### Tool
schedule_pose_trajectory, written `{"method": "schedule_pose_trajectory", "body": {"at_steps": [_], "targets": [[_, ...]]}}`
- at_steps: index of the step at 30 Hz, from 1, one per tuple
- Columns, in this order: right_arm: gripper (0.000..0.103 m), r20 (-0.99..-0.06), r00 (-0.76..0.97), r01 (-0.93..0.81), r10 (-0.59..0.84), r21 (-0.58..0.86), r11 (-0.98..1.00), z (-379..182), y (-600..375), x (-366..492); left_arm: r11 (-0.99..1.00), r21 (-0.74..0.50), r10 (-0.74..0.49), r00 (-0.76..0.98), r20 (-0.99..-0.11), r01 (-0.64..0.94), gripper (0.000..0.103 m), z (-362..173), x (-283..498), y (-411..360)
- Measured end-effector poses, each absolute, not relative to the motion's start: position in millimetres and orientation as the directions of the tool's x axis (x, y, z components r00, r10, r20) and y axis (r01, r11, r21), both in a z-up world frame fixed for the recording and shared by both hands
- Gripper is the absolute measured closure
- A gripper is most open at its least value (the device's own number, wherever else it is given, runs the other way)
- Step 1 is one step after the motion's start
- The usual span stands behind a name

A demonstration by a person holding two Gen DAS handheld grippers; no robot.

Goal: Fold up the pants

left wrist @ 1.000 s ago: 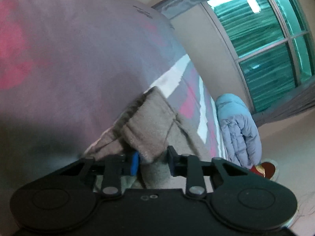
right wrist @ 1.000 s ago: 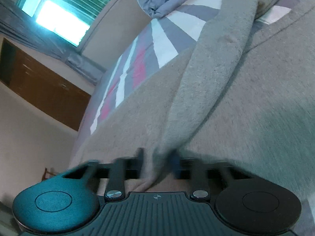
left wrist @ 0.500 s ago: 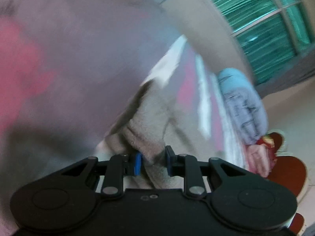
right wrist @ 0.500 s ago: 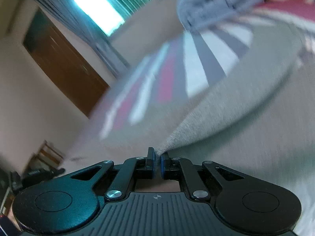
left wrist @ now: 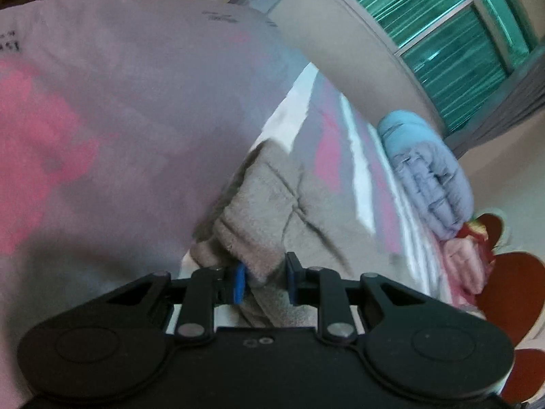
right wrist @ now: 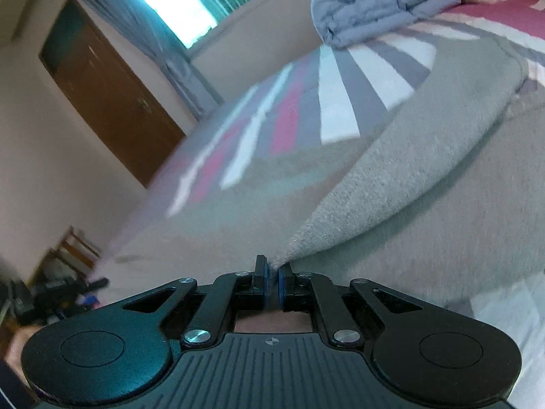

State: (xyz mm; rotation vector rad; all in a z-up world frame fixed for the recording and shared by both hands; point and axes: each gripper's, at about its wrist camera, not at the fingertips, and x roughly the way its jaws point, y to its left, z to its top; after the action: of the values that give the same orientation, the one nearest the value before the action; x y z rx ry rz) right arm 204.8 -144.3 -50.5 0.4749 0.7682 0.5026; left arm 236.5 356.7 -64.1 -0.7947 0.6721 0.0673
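Pinching a thick fold of the pants [left wrist: 269,211], the left gripper [left wrist: 264,281] stood partly closed; the right gripper [right wrist: 271,284] was nearly shut on a thin edge. The pants lay on the striped bed [right wrist: 340,109], a blue quilt [right wrist: 385,3] beyond.

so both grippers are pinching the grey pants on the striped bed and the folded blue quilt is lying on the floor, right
Not quite. The quilt lies on the bed, at its far end, not on the floor; the right wrist view shows it. The rest holds: the left gripper and right gripper both pinch the grey pants.
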Motion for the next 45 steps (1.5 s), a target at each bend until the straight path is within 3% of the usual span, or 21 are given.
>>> {"method": "schedule_pose_trajectory", "body": {"at_steps": [2, 7, 8, 9, 10, 12, 19, 20, 22, 24, 28, 32, 33, 34, 35, 45], "targets": [[0.098, -0.579, 0.590, -0.222, 0.562, 0.553, 0.803, -69, -135, 208, 0.692, -0.653, -0.179, 0.804, -0.567, -0.306, 0.089, -69, 234, 355], [0.097, -0.567, 0.598, -0.211, 0.566, 0.570, 0.794, -73, -136, 203, 0.698, -0.651, -0.170, 0.814, -0.556, -0.298, 0.080, -64, 224, 355], [0.096, -0.571, 0.593, -0.209, 0.568, 0.572, 0.793, -70, -137, 205, 0.702, -0.643, -0.161, 0.813, -0.560, -0.304, 0.066, -60, 222, 353], [0.091, -0.569, 0.592, -0.206, 0.571, 0.578, 0.790, -67, -140, 204, 0.717, -0.613, -0.124, 0.805, -0.580, -0.331, 0.036, -53, 216, 352], [0.085, -0.560, 0.603, -0.205, 0.567, 0.579, 0.789, -62, -145, 205, 0.738, -0.567, -0.067, 0.797, -0.600, -0.365, 0.026, -46, 212, 347], [0.082, -0.540, 0.641, -0.207, 0.545, 0.562, 0.801, -48, -156, 197, 0.790, -0.492, 0.002, 0.804, -0.594, -0.365, 0.022, -30, 198, 335], [0.080, -0.530, 0.722, -0.173, 0.444, 0.483, 0.858, -24, -182, 196, 0.797, -0.436, 0.033, 0.750, -0.660, -0.418, 0.020, -33, 192, 271], [0.076, -0.532, 0.728, -0.162, 0.432, 0.479, 0.863, -23, -181, 202, 0.793, -0.425, 0.046, 0.738, -0.674, -0.437, 0.019, -36, 195, 262], [0.043, -0.554, 0.735, -0.130, 0.390, 0.449, 0.884, -19, -177, 215, 0.774, -0.404, 0.070, 0.700, -0.711, -0.488, 0.017, -44, 204, 247], [0.040, -0.562, 0.748, -0.121, 0.351, 0.406, 0.906, -16, -172, 226, 0.778, -0.345, 0.136, 0.678, -0.723, -0.525, 0.013, -44, 210, 235], [0.040, -0.612, 0.734, -0.110, 0.295, 0.321, 0.941, -13, -159, 251, 0.758, -0.295, 0.210, 0.645, -0.735, -0.582, 0.005, -50, 219, 226], [0.040, -0.688, 0.702, -0.082, 0.182, 0.176, 0.981, -30, -141, 274, 0.771, -0.218, 0.279, 0.625, -0.730, -0.599, 0.006, -57, 226, 211], [0.046, -0.705, 0.692, -0.081, 0.156, 0.138, 0.987, -36, -138, 278, 0.775, -0.208, 0.289, 0.627, -0.723, -0.597, 0.006, -58, 225, 209], [0.085, -0.710, 0.692, -0.080, 0.130, 0.103, 0.991, -40, -138, 278, 0.776, -0.208, 0.294, 0.633, -0.716, -0.595, 0.006, -59, 224, 208], [0.099, -0.715, 0.687, -0.086, 0.132, 0.100, 0.991, -44, -141, 277, 0.778, -0.211, 0.296, 0.642, -0.708, -0.591, 0.006, -61, 223, 207], [0.096, -0.675, 0.706, -0.031, 0.215, 0.274, 0.961, -54, -201, 201, 0.785, -0.219, 0.313, 0.676, -0.668, -0.580, 0.006, -68, 207, 203]]}}
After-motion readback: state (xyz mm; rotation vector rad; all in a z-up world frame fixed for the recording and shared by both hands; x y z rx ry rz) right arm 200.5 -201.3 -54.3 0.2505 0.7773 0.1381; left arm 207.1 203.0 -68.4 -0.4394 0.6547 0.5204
